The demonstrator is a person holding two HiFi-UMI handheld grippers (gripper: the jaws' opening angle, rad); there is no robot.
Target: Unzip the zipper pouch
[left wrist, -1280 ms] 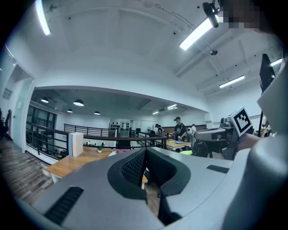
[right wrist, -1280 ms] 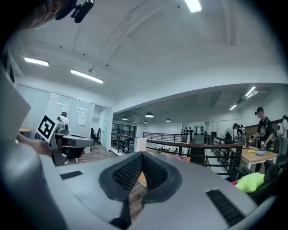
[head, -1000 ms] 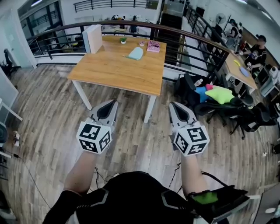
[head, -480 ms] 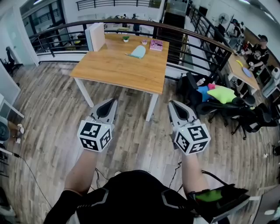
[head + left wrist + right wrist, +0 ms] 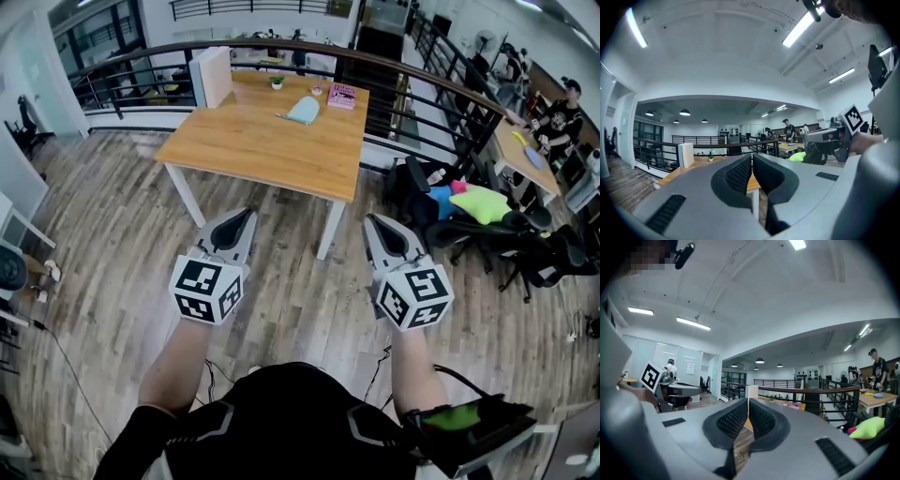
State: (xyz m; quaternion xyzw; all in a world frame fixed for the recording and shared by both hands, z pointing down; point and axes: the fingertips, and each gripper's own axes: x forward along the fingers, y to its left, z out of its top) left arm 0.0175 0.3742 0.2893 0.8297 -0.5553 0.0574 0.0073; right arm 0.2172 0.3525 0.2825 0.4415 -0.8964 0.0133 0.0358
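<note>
Although the task was to unzip it, the zipper pouch lay untouched, a small pale blue shape on the far part of a wooden tabletop. It was well apart from both grippers. Its long axis seemed to run mostly away from the person, tilted a little toward the right, though it was too small to show where the zipper pull sat.

Just beyond the pouch lay a pink book. A small potted plant and an upright white box stood toward the far left corner. A dark railing curved behind the tabletop.

The person stood back on the wood plank floor, arms forward. The left gripper and right gripper were held level, side by side, short of the near edge. The pouch lay straight ahead and about midway between them, so neither hand was plainly nearer. Reaching it would likely take a walk forward before any grasp.

In the left gripper view, the fingers were pressed together with nothing between them. In the right gripper view, the fingers were likewise closed and empty.

Each gripper carried a marker cube with black and white square patterns. These bore no words. Print on the book's cover was too small to read, and no brand or label showed on the pouch.
</note>
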